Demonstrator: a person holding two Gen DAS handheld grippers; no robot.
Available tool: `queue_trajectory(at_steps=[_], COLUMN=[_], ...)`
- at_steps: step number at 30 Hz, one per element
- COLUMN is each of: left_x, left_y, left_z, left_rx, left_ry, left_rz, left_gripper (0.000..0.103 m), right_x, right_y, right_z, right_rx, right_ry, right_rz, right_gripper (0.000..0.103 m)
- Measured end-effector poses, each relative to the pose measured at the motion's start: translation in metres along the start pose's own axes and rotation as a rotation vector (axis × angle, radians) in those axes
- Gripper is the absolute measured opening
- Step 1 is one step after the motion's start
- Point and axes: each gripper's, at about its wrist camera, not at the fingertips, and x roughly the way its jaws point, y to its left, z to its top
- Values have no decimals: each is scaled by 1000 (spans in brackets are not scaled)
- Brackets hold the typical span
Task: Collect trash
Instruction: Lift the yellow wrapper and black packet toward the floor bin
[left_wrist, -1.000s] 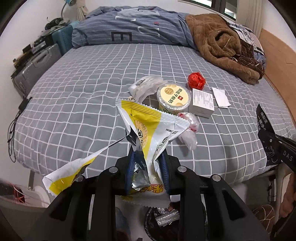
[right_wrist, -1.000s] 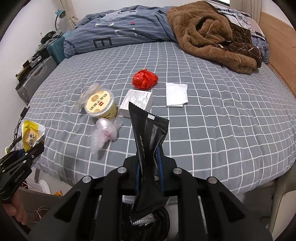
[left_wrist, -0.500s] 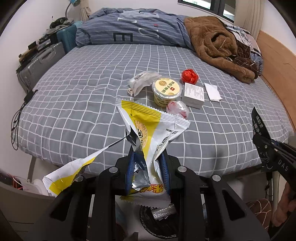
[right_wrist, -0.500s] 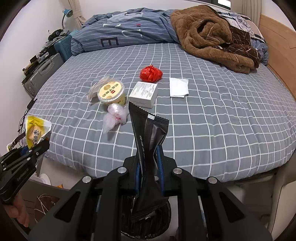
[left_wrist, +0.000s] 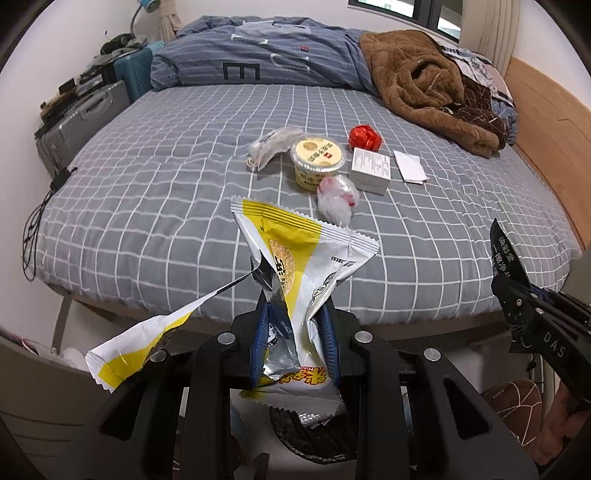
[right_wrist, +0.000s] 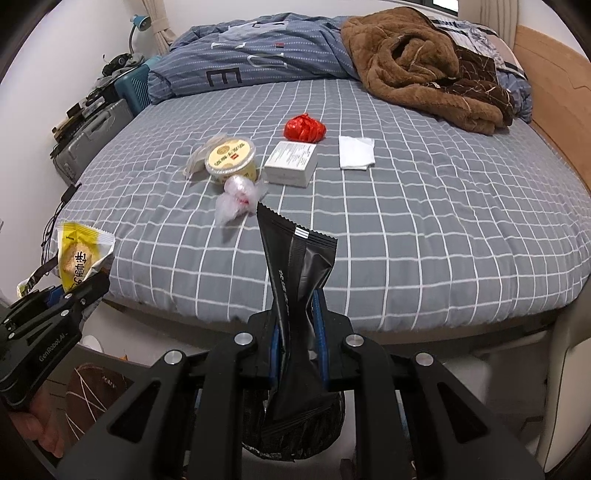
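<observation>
My left gripper (left_wrist: 295, 332) is shut on a torn yellow-and-white snack wrapper (left_wrist: 295, 258), held off the foot of the bed above a black-lined bin (left_wrist: 317, 435). My right gripper (right_wrist: 297, 332) is shut on a black wrapper (right_wrist: 295, 266), also above the bin (right_wrist: 295, 435). On the grey checked bed (left_wrist: 147, 192) lie a yellow-lidded tub (left_wrist: 317, 155), a crumpled clear bag (left_wrist: 336, 195), a white box (left_wrist: 369, 170), a red foil ball (left_wrist: 365, 137), a white paper (left_wrist: 410, 166) and a clear wrapper (left_wrist: 273, 146).
A brown fleece robe (left_wrist: 424, 88) and a blue duvet (left_wrist: 258, 62) lie at the head of the bed. Suitcases (left_wrist: 85, 118) stand against the left wall. A wooden bed side (left_wrist: 546, 122) runs along the right. Slippers (left_wrist: 513, 402) are on the floor.
Both grippers have drawn back from the bed and lower, still holding their wrappers. The bed edge and the bin below now show more.
</observation>
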Motion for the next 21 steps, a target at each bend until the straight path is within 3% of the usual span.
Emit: queue_trajectory(at_steps=[21], left_x=[35], left_y=[-6], left_z=[-67], left_rx=[-21], left_ry=[84], left_rz=[-27], left_gripper=[25], right_x=[23], right_y=[10], right_z=[-54], right_rx=[-21], right_ry=[62], right_rz=[4], right_gripper=[15])
